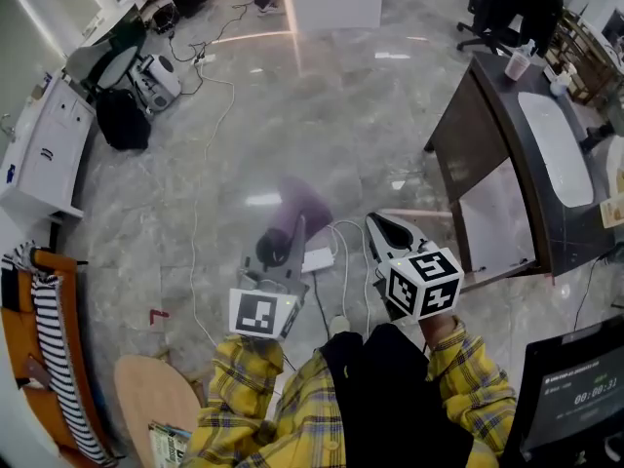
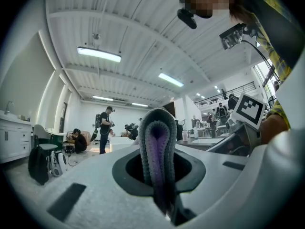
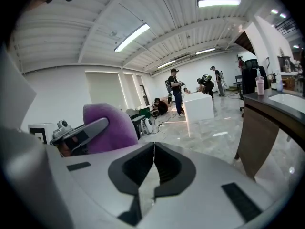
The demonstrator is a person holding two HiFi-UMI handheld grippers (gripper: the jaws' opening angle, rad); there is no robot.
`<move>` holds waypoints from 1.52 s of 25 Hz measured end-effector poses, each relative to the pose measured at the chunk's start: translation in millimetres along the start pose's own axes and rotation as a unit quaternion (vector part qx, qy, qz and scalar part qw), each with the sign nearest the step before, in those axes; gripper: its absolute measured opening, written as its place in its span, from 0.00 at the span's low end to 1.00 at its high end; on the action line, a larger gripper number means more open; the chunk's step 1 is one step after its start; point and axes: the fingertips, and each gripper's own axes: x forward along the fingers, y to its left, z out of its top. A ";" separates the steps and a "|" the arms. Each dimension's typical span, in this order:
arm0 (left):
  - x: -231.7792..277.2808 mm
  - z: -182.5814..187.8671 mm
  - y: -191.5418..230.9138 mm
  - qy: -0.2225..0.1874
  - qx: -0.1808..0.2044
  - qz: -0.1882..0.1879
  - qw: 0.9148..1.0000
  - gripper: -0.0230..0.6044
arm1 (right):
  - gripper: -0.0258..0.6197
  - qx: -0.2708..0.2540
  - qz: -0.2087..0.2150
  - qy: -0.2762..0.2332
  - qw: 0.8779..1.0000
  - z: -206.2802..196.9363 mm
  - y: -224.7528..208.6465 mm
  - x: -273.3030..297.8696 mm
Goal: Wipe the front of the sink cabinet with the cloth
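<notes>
Cloth (image 2: 157, 144), purple, likely soft, light and floppy, sits mid-frame pinched by a fold in the left gripper's (image 1: 289, 247) closed jaws. Right gripper (image 3: 153, 170) jaws are closed, empty. Sink cabinet (image 1: 487, 154) stands right.

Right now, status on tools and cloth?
Left tool shut on purple fabric cloth. Right tool shut, empty. Dark sink cabinet ahead-right, untouched. White cable underfoot.

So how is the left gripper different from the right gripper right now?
The left gripper is shut on the purple cloth, while the right gripper is shut with nothing in it. The right gripper is nearer the sink cabinet than the left gripper. Both are grey, carry a marker cube, and touch nothing on the cabinet.
</notes>
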 end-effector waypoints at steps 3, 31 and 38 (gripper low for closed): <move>1.5 -7.0 17.9 0.002 -0.007 0.010 1.000 0.09 | 0.04 0.003 -0.011 0.004 1.000 3.4 -6.7 12.4; 291.2 -8.0 76.6 0.005 0.010 -0.047 0.999 0.09 | 0.04 -0.010 -0.022 -0.013 1.000 135.3 -172.5 179.3; 339.6 -11.6 65.2 0.002 0.022 -0.097 0.995 0.09 | 0.04 0.014 -0.058 -0.019 0.998 141.5 -209.9 182.4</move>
